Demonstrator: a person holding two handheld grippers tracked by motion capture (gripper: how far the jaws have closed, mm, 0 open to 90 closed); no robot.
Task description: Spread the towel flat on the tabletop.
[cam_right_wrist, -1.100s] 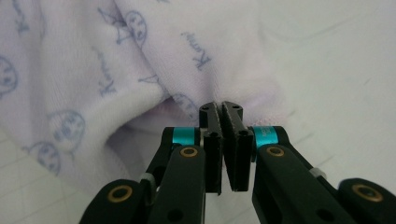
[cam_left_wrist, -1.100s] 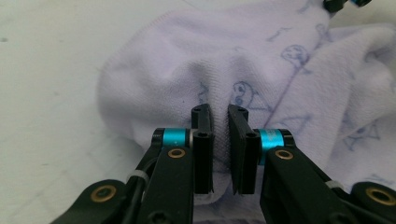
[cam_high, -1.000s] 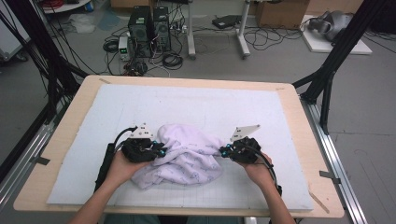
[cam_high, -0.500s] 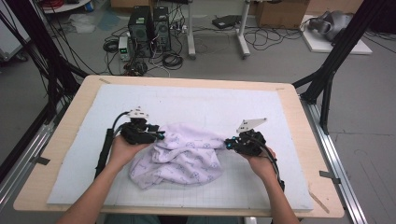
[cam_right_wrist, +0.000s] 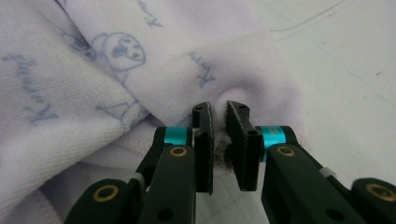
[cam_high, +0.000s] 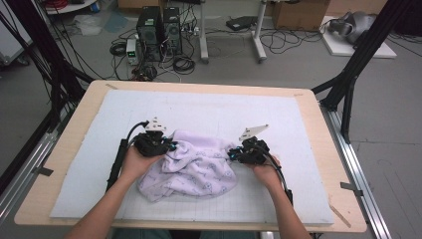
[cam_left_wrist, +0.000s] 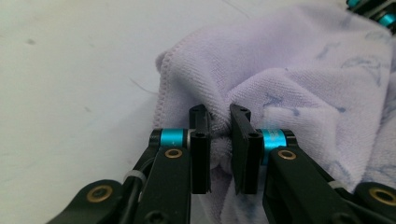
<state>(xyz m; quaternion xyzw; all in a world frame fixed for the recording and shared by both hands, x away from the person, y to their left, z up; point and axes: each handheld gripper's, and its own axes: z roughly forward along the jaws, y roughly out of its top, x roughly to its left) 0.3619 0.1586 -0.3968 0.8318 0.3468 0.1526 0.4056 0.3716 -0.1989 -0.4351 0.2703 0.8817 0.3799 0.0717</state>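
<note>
While the left gripper (cam_high: 166, 148) and the right gripper (cam_high: 234, 155) sit at opposite ends of the towel (cam_high: 191, 167), each has its jaws clamped on a pinch of its cloth; the left jaws have just been closing on a fold bunched between them. Crumpled on the white mat (cam_high: 209, 112) between the two sets of fingers, the towel runs lengthwise from one gripper to the other. It is pale lilac terry with a stitched hem, printed with small blue figures and script.
</note>
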